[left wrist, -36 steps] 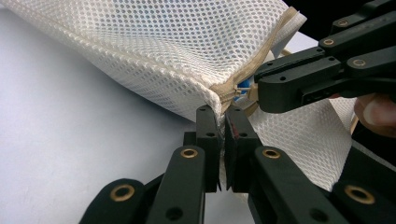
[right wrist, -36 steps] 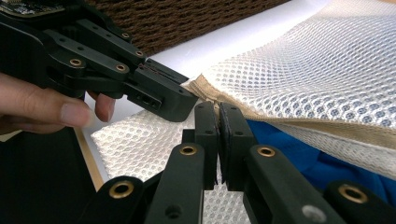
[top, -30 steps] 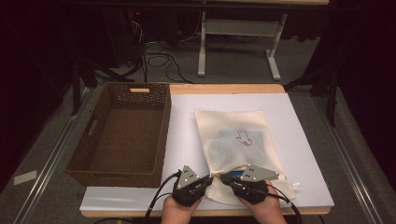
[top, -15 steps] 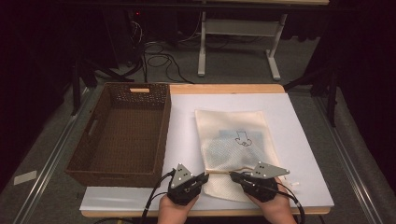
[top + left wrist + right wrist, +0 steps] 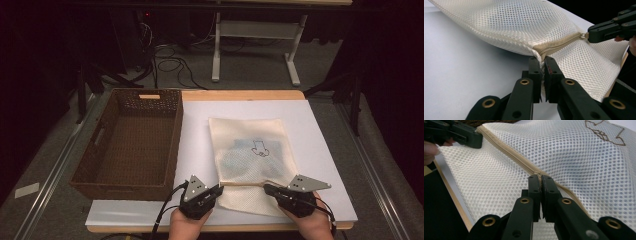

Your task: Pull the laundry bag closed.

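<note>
A cream mesh bag [image 5: 250, 150] with a small printed figure lies flat on the white board [image 5: 200, 130]. A tan zipper [image 5: 242, 183] runs across its near end. My left gripper [image 5: 218, 189] is shut on the bag's edge at the zipper's left end [image 5: 542, 60]. Farther right along the tan zipper [image 5: 559, 43], my right gripper [image 5: 267, 189] is shut on the zipper [image 5: 539, 177]. The zipper band [image 5: 509, 155] is stretched taut between the two grippers. In the right gripper view the left gripper [image 5: 477, 135] sits at the top left.
A dark brown wicker basket [image 5: 130, 145], empty, stands to the left of the board. The table's wooden front edge [image 5: 220, 229] runs just below both hands. Cables and a white table frame [image 5: 255, 30] lie on the floor beyond.
My right gripper has slid to the right along the zipper, away from the left one. The left gripper has stayed where it was, and the tan zipper line between them has grown longer.
</note>
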### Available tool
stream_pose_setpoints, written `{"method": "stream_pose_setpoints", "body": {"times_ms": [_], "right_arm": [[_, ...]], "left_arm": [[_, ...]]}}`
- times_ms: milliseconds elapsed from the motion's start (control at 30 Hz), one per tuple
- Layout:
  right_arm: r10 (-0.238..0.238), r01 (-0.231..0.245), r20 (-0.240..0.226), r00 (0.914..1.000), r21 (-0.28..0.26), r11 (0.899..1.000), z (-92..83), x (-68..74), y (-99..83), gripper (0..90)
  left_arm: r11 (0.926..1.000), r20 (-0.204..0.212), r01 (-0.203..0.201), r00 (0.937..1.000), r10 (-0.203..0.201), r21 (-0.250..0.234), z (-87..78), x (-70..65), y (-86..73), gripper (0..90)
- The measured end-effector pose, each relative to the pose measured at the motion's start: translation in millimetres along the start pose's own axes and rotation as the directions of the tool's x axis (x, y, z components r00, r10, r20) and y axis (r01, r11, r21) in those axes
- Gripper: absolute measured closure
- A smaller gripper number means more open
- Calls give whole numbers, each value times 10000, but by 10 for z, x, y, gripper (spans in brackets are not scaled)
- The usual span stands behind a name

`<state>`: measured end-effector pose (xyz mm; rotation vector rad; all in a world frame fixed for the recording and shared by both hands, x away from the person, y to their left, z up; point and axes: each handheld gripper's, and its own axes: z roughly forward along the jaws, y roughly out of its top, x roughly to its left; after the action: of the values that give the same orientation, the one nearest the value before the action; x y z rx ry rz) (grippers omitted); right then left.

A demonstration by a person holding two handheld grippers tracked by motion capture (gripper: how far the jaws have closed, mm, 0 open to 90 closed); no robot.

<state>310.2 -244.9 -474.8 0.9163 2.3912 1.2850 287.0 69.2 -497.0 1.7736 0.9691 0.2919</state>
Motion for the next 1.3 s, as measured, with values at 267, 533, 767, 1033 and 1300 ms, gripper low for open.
{"method": "stream_pose_setpoints", "body": {"times_ms": [267, 533, 767, 1033, 1300], "right_arm": [[72, -71, 257, 9996, -38, 10000, -128, -106, -63, 882], [538, -530, 684, 9962, -129, 9985, -309, -297, -172, 882], [880, -878, 995, 9911, -66, 9961, -441, -430, -279, 882], [1174, -1175, 1389, 9833, -76, 9930, -573, -561, -375, 882], [1458, -1489, 1605, 9762, 72, 9888, -678, -665, -506, 881]], "left_arm": [[9999, -114, -104, 9999, 105, 24, -5, -11, -2, 853], [10000, -243, -35, 9997, 36, 16, -11, 15, -1, 854], [10000, -243, -48, 9997, 49, 58, -11, 17, 3, 854], [9999, -360, 79, 9993, -76, 95, -42, 42, -1, 855], [9995, -413, 118, 9991, -106, 309, -35, 29, 8, 858]]}}
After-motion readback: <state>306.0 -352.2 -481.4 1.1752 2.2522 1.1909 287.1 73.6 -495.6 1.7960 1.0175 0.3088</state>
